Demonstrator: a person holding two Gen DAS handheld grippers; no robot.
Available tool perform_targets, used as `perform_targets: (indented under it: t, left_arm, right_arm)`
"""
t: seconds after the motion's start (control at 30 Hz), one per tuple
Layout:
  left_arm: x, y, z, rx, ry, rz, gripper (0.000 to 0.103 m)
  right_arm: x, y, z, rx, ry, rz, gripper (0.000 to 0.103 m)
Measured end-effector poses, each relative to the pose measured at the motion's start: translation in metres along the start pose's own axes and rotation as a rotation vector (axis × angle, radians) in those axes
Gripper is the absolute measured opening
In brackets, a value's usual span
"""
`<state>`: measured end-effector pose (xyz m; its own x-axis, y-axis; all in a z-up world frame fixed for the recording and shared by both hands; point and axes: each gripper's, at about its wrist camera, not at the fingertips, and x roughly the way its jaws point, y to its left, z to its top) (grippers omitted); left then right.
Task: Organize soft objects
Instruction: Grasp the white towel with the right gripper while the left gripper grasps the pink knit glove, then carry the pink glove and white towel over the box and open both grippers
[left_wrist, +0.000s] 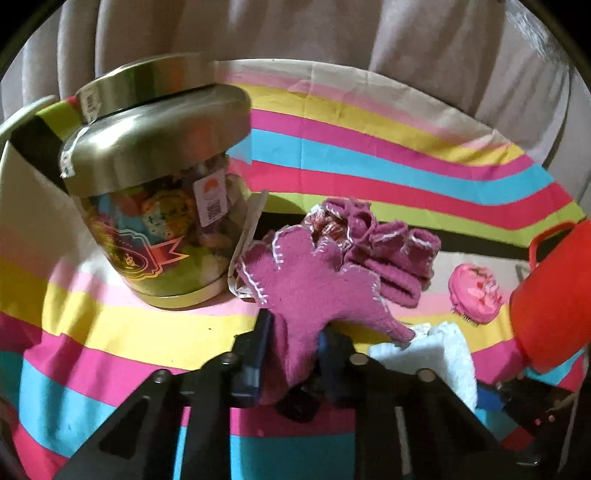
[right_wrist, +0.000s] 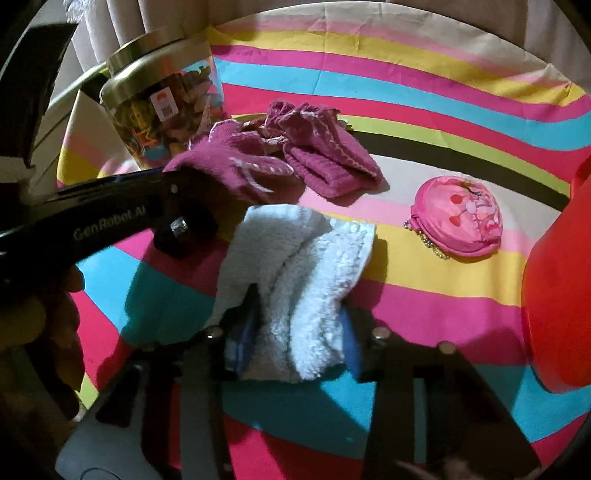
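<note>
Left gripper (left_wrist: 295, 332) is clamping narrow on the cuff of a magenta knit glove (left_wrist: 306, 288), pads pressing the fabric from both sides; the glove's fingers are fanning out ahead of the jaws, over the striped cloth (left_wrist: 110, 332). Right gripper (right_wrist: 299, 314) is pinching a folded white fleece cloth (right_wrist: 295, 266) at its near end, jaws partly closed around the bunched pile, the rest of it lying flat on the stripes. The two tools are sitting close: the left one's black body is crossing the right-wrist view just above the fleece. The second magenta glove (right_wrist: 332, 162) is lying crumpled just behind the held one, touching it, not gripped. A lidded jar (left_wrist: 155, 184) of wrapped sweets is standing upright at far left, just beside the gloves. A pink round coin purse (right_wrist: 458, 221) with a bead chain is lying on its own to the right, apart from the gloves. A red container (left_wrist: 554, 295) is sitting at the right edge, only partly in view.
</note>
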<state>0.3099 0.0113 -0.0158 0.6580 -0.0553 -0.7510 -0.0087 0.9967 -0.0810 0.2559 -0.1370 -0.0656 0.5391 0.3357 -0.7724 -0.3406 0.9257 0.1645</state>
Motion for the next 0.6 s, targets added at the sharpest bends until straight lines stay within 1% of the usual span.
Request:
perform_targets:
  t: [0.07, 0.17, 0.27, 0.37, 0.6]
  left_arm:
    - [-0.007, 0.004, 0.001, -0.019, -0.028, -0.015, 0.02]
    - [-0.022, 0.013, 0.004, -0.067, -0.077, -0.043, 0.02]
    - [-0.03, 0.022, 0.006, -0.121, -0.107, -0.082, 0.02]
    - [-0.039, 0.034, 0.004, -0.172, -0.139, -0.117, 0.02]
    - [-0.052, 0.041, -0.002, -0.219, -0.187, -0.155, 0.02]
  right_arm:
    - [0.0, 0.0, 0.0, 0.009, -0.007, 0.008, 0.034]
    - [-0.002, -0.005, 0.0, 0.043, -0.015, 0.024, 0.031]
    - [-0.005, -0.006, 0.001, 0.064, -0.029, 0.026, 0.029]
    - [-0.006, -0.009, 0.003, 0.077, -0.045, 0.022, 0.027]
    - [-0.018, -0.011, 0.006, 0.095, -0.104, 0.007, 0.026]
